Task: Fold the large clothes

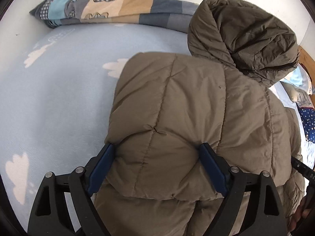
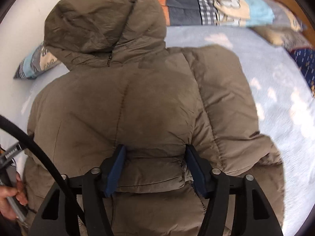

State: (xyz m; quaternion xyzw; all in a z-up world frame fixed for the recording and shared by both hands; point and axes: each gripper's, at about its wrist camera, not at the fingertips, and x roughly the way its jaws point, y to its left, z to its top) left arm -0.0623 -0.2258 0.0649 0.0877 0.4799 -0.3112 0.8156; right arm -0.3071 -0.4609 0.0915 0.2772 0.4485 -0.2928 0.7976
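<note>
A puffy olive-brown hooded jacket lies back-up on the bed, hood toward the far wall. In the left wrist view its left side is folded over onto the back. My left gripper stands wide over the near end of that thick fold, and both blue pads dent the padding. In the right wrist view the jacket fills the middle, a folded-in part lying along its right side. My right gripper squeezes a wrinkled roll of padding between its pads.
A pale blue sheet with white clouds covers the bed. A patchwork bolster runs along the white wall. Dark starred cloth lies at the right edge. A hand holding the other gripper's handle and a black cable sit at lower left.
</note>
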